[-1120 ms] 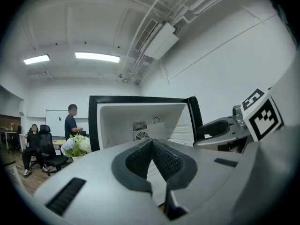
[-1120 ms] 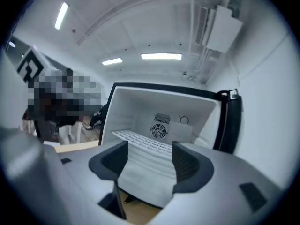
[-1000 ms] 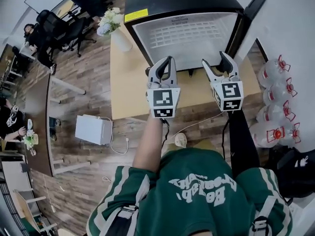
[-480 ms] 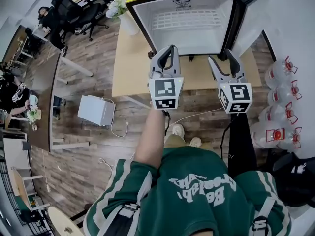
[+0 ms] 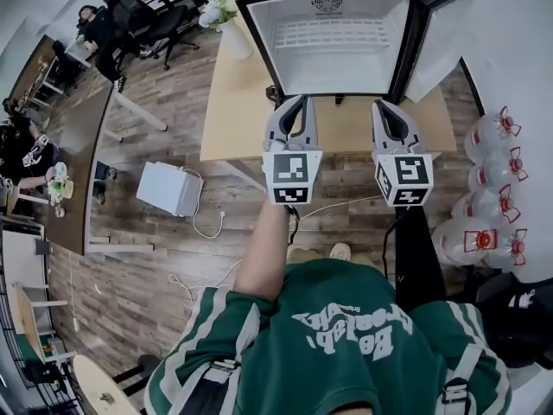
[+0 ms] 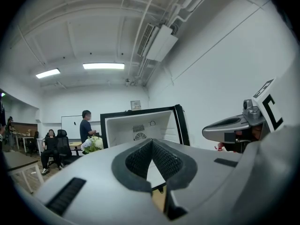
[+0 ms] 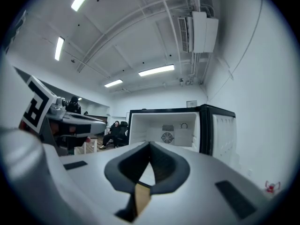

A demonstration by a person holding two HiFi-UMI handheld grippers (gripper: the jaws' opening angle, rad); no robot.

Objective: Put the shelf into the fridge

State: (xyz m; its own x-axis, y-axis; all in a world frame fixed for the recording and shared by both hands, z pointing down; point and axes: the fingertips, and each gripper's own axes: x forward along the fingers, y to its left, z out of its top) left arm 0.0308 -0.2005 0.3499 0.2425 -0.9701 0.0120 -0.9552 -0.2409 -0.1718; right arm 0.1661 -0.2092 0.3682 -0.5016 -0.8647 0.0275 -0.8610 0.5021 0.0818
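left gripper [image 5: 298, 104]: jaws together, empty | right gripper [image 5: 385, 107]: just closed on nothing | you point both at the open fridge [image 5: 328, 63], upper centre, likely approaching

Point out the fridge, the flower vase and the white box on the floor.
fridge [image 5: 337, 50]: head view, on its white inner back wall.
flower vase [image 5: 235, 40]: head view, on the vase's white body.
white box [image 5: 169, 190]: head view, on its top face.

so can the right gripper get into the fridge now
Probably yes: the fridge stands open and only bare table lies before the right gripper, whose jaws have just closed on nothing.
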